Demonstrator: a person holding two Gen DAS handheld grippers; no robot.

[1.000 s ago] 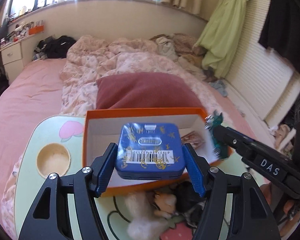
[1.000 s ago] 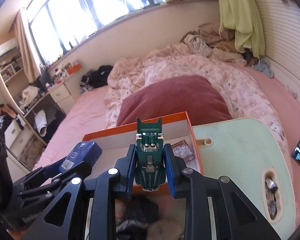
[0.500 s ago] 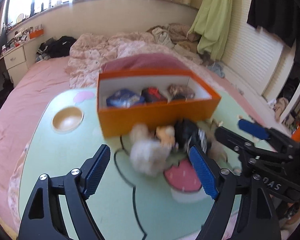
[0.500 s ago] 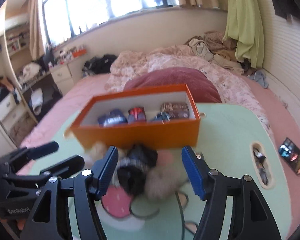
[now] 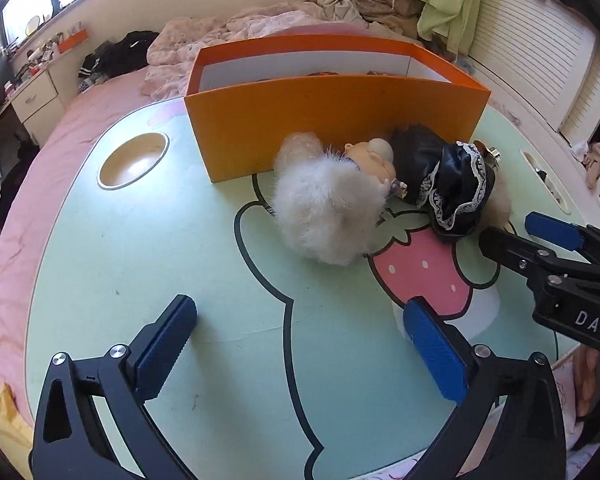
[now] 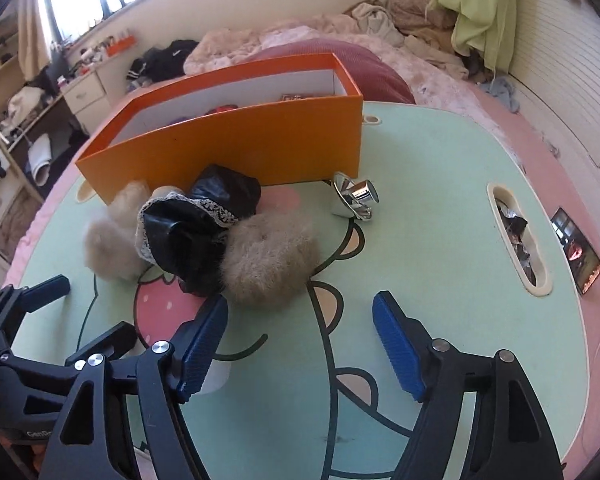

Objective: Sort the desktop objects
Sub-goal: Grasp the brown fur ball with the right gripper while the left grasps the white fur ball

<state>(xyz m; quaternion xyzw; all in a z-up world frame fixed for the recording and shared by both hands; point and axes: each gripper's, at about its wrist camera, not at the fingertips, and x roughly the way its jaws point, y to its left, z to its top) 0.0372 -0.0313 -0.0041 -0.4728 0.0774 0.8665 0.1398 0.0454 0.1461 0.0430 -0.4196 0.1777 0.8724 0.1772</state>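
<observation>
— Where are your tongs?

— Your left gripper [image 5: 300, 344] and right gripper [image 6: 300, 344] both hang over the table [image 5: 140, 240], jaws opening, nothing between them.

— And the things to sort?

— The furry doll [image 5: 332, 216] lies mid-table against the orange box [image 5: 332, 124], which sits at the far edge; a chrome piece [image 6: 354, 198] lies beside the box's right corner.

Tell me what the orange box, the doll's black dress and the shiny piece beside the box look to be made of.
Orange box: likely cardboard, matte orange outside, white inside; thin flat walls.
Black dress: glossy satin-like or faux-leather fabric with white lace trim; it creases and catches light.
Shiny piece: chrome-finished metal or plated plastic; mirror reflections, hard to say which.
</observation>
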